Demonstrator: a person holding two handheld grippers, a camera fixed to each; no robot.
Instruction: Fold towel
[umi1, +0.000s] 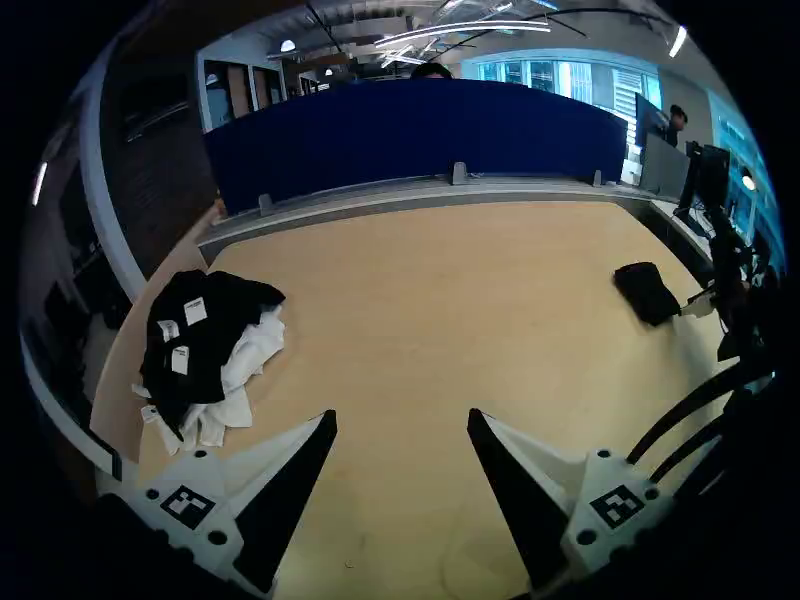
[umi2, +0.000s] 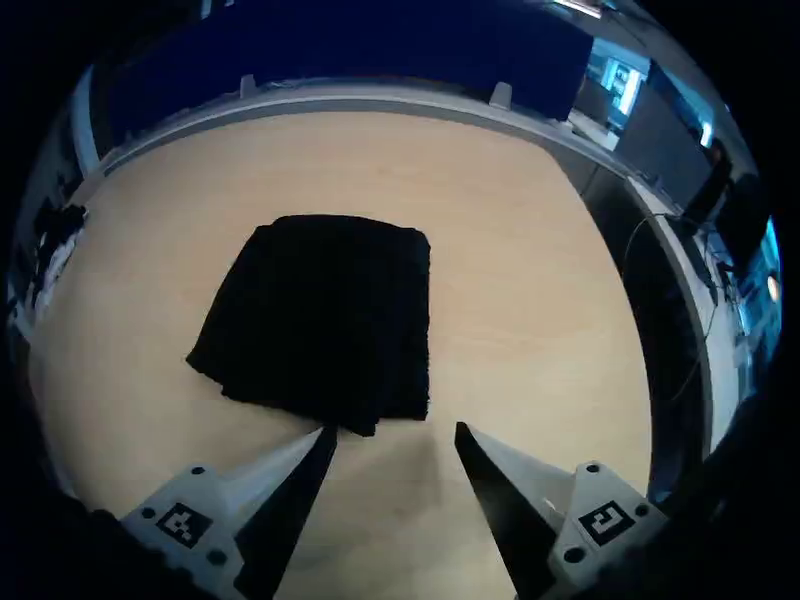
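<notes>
A folded black towel (umi2: 325, 315) lies flat on the wooden table (umi2: 500, 200), just ahead of my right gripper (umi2: 392, 430). That gripper is open, its tips a little short of the towel's near edge, holding nothing. In the left gripper view the same folded towel (umi1: 646, 291) lies far off at the right side of the table (umi1: 440, 300). My left gripper (umi1: 400, 418) is open over bare wood with nothing between its fingers. A heap of black and white towels (umi1: 207, 345) with white tags lies at the table's left edge.
A blue partition (umi1: 420, 130) with a grey rail runs along the table's far edge. Dark stands and cables (umi1: 725, 290) crowd the right side beyond the table. The heap of towels (umi2: 50, 250) appears at the far left in the right gripper view.
</notes>
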